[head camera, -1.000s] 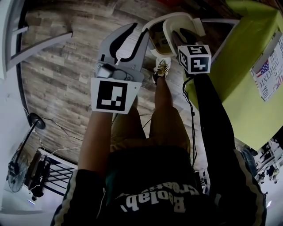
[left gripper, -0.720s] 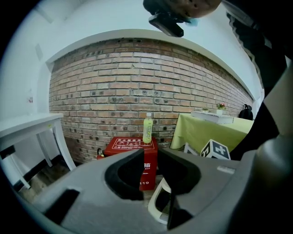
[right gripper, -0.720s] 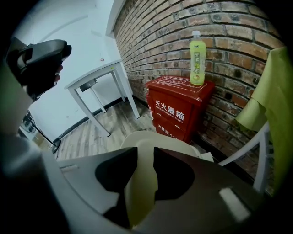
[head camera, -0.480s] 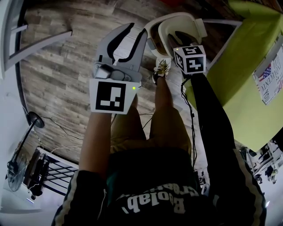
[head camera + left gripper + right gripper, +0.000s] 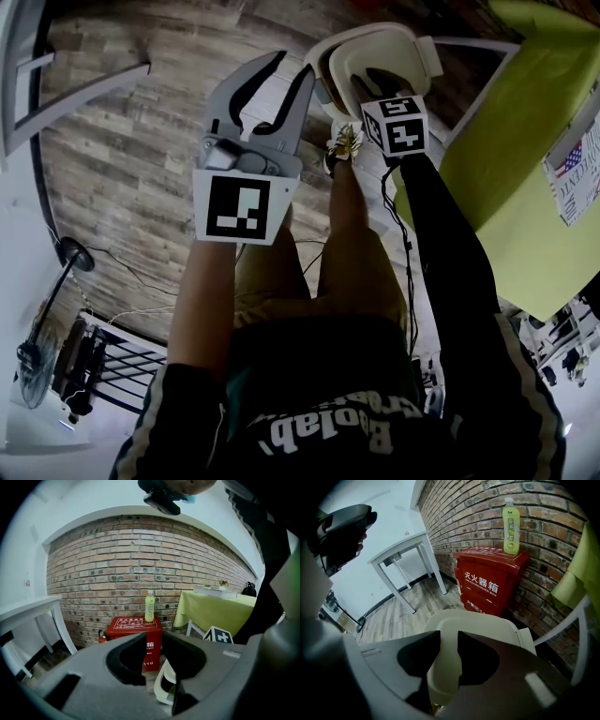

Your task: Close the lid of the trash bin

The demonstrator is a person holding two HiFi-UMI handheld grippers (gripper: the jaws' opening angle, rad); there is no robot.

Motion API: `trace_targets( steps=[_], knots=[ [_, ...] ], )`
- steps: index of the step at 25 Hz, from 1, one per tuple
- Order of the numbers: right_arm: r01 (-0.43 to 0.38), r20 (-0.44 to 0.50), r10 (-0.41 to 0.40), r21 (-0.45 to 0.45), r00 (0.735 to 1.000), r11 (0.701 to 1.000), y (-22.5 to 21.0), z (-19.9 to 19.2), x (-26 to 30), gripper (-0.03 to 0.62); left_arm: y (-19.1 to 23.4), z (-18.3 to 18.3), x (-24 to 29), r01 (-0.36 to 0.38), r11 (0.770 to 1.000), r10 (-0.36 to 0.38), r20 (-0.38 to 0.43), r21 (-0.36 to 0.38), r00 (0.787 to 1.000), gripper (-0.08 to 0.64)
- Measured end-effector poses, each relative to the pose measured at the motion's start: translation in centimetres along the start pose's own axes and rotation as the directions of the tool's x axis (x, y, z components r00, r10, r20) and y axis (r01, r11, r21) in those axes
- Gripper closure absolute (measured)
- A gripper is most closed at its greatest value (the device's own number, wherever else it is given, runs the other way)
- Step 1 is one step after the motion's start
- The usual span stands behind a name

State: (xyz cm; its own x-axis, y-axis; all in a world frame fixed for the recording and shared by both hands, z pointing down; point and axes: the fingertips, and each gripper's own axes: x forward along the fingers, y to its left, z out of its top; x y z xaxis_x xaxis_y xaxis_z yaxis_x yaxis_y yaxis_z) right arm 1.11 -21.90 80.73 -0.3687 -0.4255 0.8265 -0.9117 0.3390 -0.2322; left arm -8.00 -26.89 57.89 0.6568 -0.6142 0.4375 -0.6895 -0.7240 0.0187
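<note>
The cream trash bin [image 5: 323,94] stands on the wood floor ahead of the person's feet, with its lid [image 5: 394,47] lying low over the opening. My right gripper [image 5: 370,82] points steeply down at the lid [image 5: 487,625]. Its jaws [image 5: 449,637] stand apart with the lid's top showing in the gap; I cannot tell whether the tips touch it. My left gripper [image 5: 295,64] hovers left of the bin [image 5: 164,686], pointing at the brick wall. Its jaws [image 5: 153,641] are opening and hold nothing.
Behind the bin stands a red box [image 5: 492,581] with a green bottle [image 5: 511,524] on top, against the brick wall. A table with a green cloth [image 5: 506,141] is close on the right, a white table [image 5: 401,550] on the left. A fan [image 5: 37,356] stands behind.
The lid has tipped further down over the bin's opening, and my right gripper has sunk with it. The left gripper has stayed in place with its jaws a little wider.
</note>
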Motion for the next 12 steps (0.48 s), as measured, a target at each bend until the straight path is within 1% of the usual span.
trace_targets(
  steps=[4,8,12],
  knots=[
    [0.001,-0.012,-0.001,-0.012,1.000,1.000,0.0,-0.5,0.5,0.460,0.1,-0.7,0.1,0.001,1.000,-0.001,-0.010,-0.009,1.000,0.446],
    [0.000,-0.031,0.000,-0.012,1.000,1.000,0.2,-1.2,1.0,0.459,-0.1,-1.1,0.2,0.011,1.000,-0.011,-0.019,0.003,1.000,0.446],
    [0.002,-0.055,-0.002,-0.012,0.998,1.000,0.3,-2.2,1.5,0.460,-0.5,-1.4,0.5,0.023,1.000,-0.023,-0.021,-0.001,1.000,0.446]
  ],
)
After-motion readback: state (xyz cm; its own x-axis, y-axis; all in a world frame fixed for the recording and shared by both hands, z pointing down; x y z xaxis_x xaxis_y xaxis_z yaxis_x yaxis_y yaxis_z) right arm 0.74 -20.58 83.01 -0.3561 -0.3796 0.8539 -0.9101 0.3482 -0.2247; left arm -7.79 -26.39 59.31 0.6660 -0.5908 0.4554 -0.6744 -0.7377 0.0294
